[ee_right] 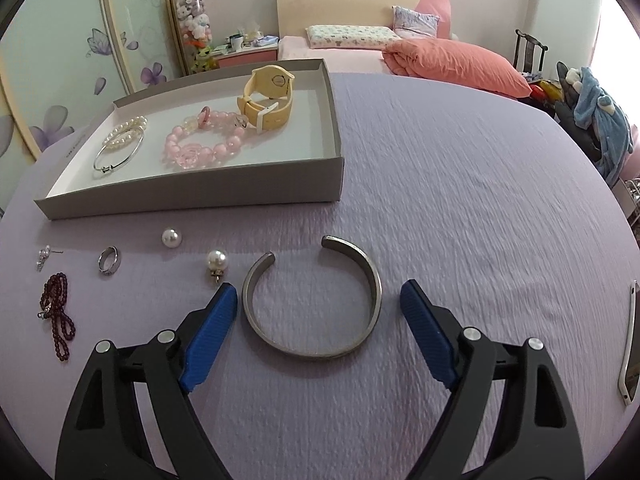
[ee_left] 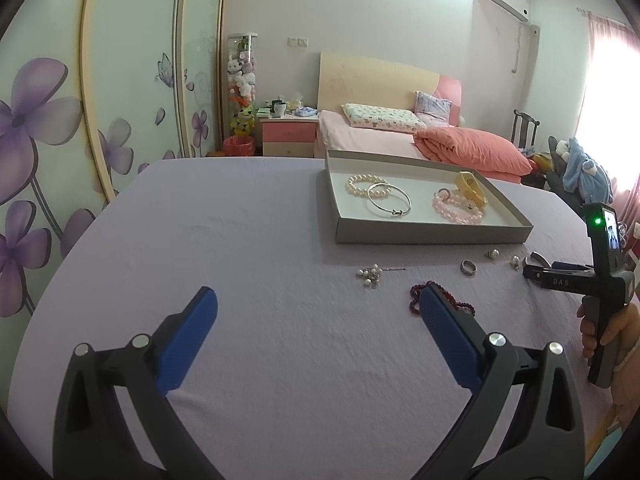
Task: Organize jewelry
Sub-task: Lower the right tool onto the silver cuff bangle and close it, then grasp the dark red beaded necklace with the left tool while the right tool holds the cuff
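Observation:
A grey box tray [ee_right: 200, 192] [ee_left: 432, 236] on the lilac table holds a pearl bracelet [ee_right: 128, 130], a silver bangle [ee_right: 120, 156], a pink bead bracelet [ee_right: 200, 148] and a yellow watch [ee_right: 268, 100]. Loose on the cloth lie a silver cuff [ee_right: 312, 300], two pearl earrings [ee_right: 216, 262], a ring [ee_right: 108, 261], a dark red bead string [ee_right: 58, 312] [ee_left: 440, 300] and a pearl pin [ee_left: 372, 274]. My right gripper [ee_right: 318, 300] is open, its fingers on either side of the cuff. My left gripper [ee_left: 316, 304] is open and empty above the cloth.
A white phone [ee_right: 630, 356] lies at the table's right edge. A bed with an orange quilt [ee_right: 452, 64] stands behind the table. A wardrobe with purple flowers [ee_left: 60, 140] is on the left. A chair with clothes [ee_right: 592, 112] is at the right.

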Demonstrator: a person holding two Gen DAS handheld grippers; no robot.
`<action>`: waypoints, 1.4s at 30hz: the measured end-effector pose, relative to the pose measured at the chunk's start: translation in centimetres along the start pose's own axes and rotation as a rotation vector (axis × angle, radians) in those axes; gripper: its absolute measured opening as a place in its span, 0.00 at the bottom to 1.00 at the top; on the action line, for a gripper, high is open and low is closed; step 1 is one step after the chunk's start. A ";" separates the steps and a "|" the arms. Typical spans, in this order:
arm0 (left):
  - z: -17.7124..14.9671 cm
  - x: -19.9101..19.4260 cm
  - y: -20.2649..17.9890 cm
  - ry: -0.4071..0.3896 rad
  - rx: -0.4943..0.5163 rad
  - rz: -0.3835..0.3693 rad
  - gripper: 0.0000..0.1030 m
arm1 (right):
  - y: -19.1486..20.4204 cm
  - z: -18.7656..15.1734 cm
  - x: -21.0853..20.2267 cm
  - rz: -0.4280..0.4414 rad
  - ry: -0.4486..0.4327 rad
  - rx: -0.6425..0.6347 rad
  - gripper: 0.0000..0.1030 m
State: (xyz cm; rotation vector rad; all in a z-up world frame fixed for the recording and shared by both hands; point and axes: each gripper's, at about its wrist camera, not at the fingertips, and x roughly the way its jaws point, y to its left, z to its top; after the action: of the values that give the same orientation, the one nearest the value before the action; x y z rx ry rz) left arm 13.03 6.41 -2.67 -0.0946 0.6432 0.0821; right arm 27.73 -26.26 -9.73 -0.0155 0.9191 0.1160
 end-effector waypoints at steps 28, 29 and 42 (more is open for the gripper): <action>-1.0 3.3 -6.2 0.102 0.140 -0.083 0.96 | -1.2 0.6 -2.8 0.077 -0.084 0.047 0.65; -1.1 3.6 -6.9 0.109 0.149 -0.081 0.96 | -1.3 0.7 -3.0 0.081 -0.089 0.049 0.65; -0.9 8.5 -12.8 0.215 0.268 -0.084 0.95 | -2.3 1.2 -3.6 0.130 -0.101 0.072 0.65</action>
State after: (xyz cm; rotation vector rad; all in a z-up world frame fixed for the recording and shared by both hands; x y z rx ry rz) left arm 20.64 -6.04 -7.65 0.1301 0.8588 -0.0967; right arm 26.74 -28.81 -6.29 0.1164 0.8223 0.2022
